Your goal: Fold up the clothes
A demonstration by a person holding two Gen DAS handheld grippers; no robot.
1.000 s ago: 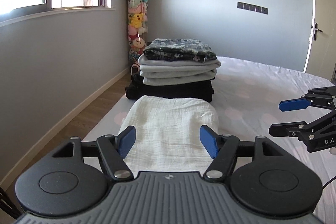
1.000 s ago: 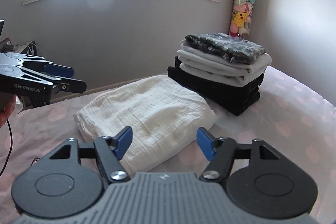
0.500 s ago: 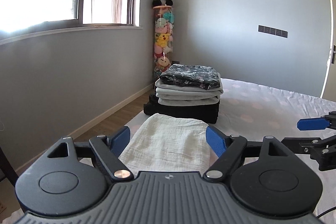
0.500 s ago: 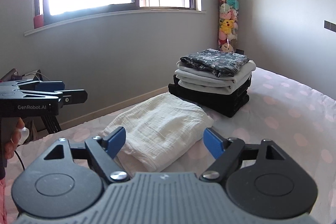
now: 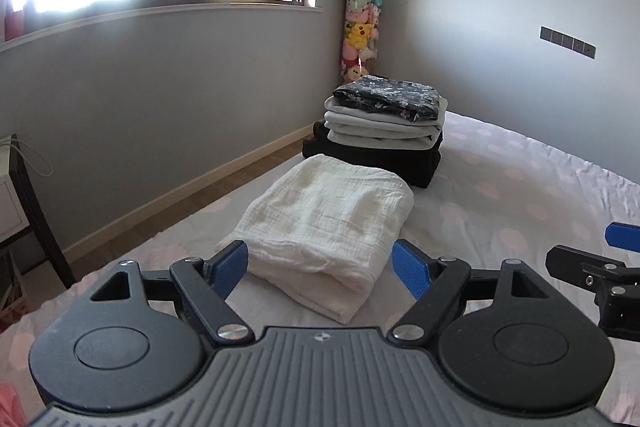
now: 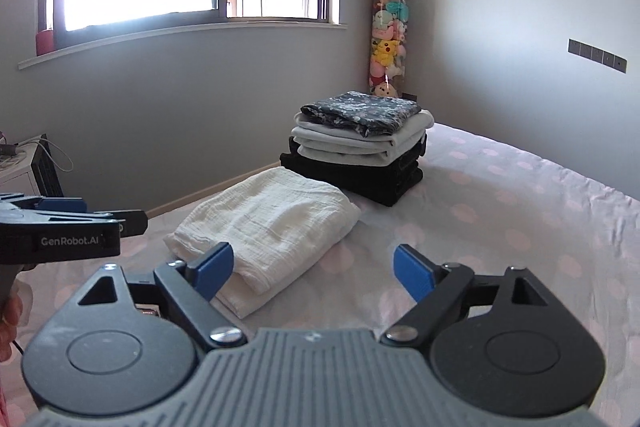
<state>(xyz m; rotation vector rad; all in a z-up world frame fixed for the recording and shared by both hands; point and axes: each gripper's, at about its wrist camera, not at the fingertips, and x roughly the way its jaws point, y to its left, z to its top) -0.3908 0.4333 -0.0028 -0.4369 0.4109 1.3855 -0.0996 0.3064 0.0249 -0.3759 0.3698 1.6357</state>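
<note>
White folded cloth [image 5: 328,223] ahead of spread fingers [image 5: 230,267], untouched.

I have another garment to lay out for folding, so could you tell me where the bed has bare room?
The wide stretch of dotted bedsheet right of the folded white cloth and the stack of folded clothes is bare. The strip along the window-side edge is crowded: cloth and stack lie close together there, with both open grippers, left and right, hanging just before the cloth.

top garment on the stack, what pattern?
Dark with a small pale floral print; the top garment shows best in the right wrist view.
</note>
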